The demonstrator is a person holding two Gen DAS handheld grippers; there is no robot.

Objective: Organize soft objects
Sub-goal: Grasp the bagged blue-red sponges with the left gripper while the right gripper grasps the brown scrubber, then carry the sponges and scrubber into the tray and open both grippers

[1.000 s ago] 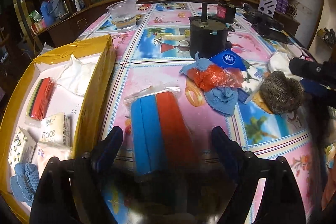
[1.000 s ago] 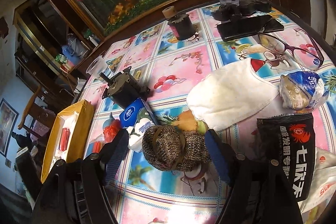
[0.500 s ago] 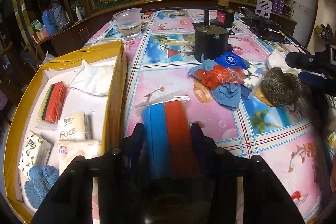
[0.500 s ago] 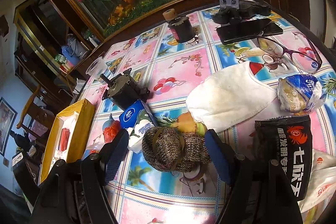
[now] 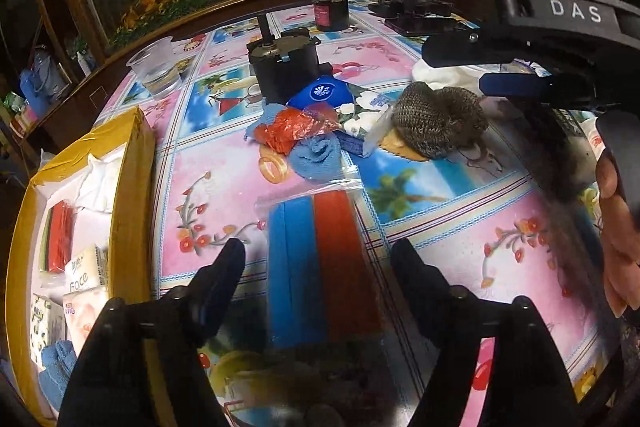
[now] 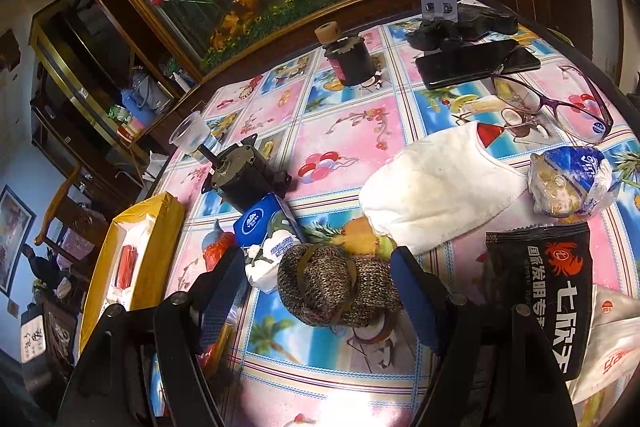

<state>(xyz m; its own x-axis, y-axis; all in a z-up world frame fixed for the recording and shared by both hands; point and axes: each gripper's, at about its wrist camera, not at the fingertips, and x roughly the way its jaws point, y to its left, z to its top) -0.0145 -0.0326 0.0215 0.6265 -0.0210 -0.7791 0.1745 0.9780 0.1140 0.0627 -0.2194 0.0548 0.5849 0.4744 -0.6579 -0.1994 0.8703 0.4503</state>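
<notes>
A clear bag of blue and red sponge strips (image 5: 320, 259) lies flat on the flowered tablecloth (image 5: 208, 187). My left gripper (image 5: 316, 255) straddles it, its jaws opening and the fingertips (image 5: 230, 259) standing apart from the bag's sides. A brown knitted ball (image 6: 332, 287) sits between the fingers of my right gripper (image 6: 316, 267), which is open around it. In the left wrist view that right gripper (image 5: 452, 67) hovers over the same knitted ball (image 5: 440, 119). The yellow box (image 5: 132, 187) at the left holds tissue packs, a white cloth and a blue knit.
A heap of a blue tissue pack (image 5: 324, 93), a red plastic bag (image 5: 296, 131) and a blue cloth (image 5: 316, 155) lies mid-table. Behind stand a black motor (image 5: 284, 63) and a cup (image 5: 156, 67). Right side: white cloth (image 6: 432, 187), glasses (image 6: 560, 107), phone (image 6: 476, 63), black snack packet (image 6: 540, 287).
My left gripper closed onto the sponge bag, then spread its jaws again, and its view rolled and shifted. The bag still lies on the table. The right gripper has not moved.
</notes>
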